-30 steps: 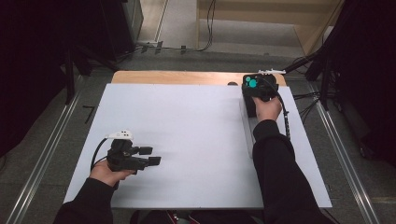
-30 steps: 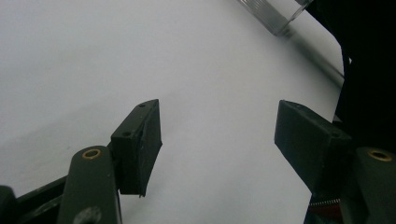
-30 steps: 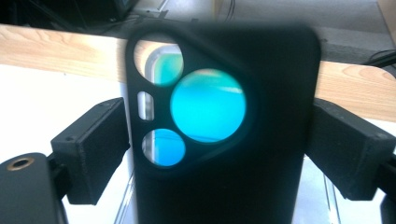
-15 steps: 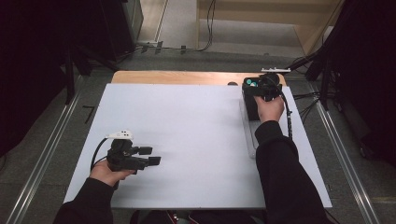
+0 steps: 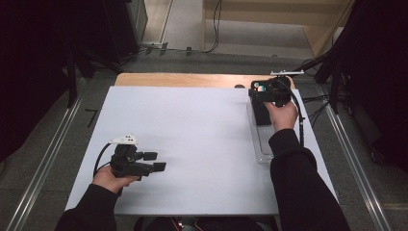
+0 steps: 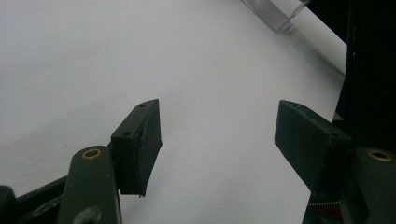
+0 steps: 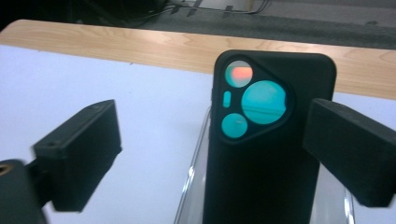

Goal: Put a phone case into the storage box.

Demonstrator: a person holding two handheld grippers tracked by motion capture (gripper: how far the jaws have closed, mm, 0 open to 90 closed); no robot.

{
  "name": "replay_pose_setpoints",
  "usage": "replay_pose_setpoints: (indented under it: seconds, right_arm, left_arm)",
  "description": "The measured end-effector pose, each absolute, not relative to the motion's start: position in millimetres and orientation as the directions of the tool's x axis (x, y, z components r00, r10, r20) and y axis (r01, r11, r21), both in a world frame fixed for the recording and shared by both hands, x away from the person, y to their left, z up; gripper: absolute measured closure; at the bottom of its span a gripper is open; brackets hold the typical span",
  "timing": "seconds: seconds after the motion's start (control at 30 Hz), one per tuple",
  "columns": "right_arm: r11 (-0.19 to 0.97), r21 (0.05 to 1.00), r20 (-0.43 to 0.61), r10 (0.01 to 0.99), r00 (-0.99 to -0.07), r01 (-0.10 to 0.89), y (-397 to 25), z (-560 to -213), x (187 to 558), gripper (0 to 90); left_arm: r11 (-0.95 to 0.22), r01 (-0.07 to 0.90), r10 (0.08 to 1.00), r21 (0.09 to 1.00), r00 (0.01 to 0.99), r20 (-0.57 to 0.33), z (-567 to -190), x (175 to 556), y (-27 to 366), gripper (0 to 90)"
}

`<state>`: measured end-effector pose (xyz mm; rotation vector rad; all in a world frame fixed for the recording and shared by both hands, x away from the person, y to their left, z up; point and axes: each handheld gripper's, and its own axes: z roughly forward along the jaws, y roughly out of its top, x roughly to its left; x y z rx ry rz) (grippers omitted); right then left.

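1. Where the right gripper (image 7: pixel 210 154) hovers at the far right of the white table (image 5: pixel 192 125), a black phone (image 7: pixel 266 140) lies back-up on a clear tray (image 5: pixel 260 144).
2. Its camera block is a rounded triangle with teal lenses, one tinted orange.
3. Those fingers (image 7: pixel 77 149) stand wide apart, gripping nothing, the phone between them.
4. Near the front left, the left gripper (image 6: pixel 217 135) is spread open over bare table.

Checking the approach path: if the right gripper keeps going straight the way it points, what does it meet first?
Likely the black phone case, lying in the clear tray: it sits between the open fingers of the right gripper, dead ahead. Depth is unclear; no contact visible yet.
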<state>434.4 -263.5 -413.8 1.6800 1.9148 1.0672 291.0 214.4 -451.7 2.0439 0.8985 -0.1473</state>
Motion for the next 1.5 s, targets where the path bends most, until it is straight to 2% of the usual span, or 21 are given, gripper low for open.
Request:
replay_pose_setpoints:
  seconds: [0.2,0.3,0.6,0.7,0.8,1.0,1.5]
  right_arm:
    - [0.008,0.731,0.231,0.938,-0.259,0.682,-266,-411,428,4.1]
    - [0.043,0.731,0.204,0.938,-0.279,0.681,-263,-409,425,11.2]
    - [0.073,0.726,0.258,0.892,-0.370,0.684,-257,-408,417,13.0]
    - [0.095,0.732,0.244,0.888,-0.390,0.675,-254,-407,414,19.8]
    - [0.102,0.735,0.252,0.876,-0.410,0.670,-253,-406,410,21.9]
    - [0.165,0.718,0.250,0.846,-0.472,0.676,-246,-404,397,22.3]
    - [0.206,0.718,0.279,0.790,-0.545,0.665,-236,-402,366,22.4]
  left_arm:
    - [-0.353,0.647,0.544,0.676,0.730,-0.414,-452,291,214,32.2]
    - [-0.357,0.646,0.544,0.674,0.731,-0.412,-452,291,215,32.2]
    - [-0.352,0.647,0.546,0.676,0.729,-0.414,-452,291,216,32.2]
    - [-0.351,0.647,0.546,0.677,0.729,-0.413,-452,291,216,32.2]
    - [-0.350,0.647,0.545,0.678,0.729,-0.414,-452,291,216,32.2]
    - [-0.350,0.649,0.546,0.675,0.727,-0.416,-453,292,216,32.2]
    - [-0.353,0.647,0.545,0.676,0.730,-0.413,-452,291,216,32.2]
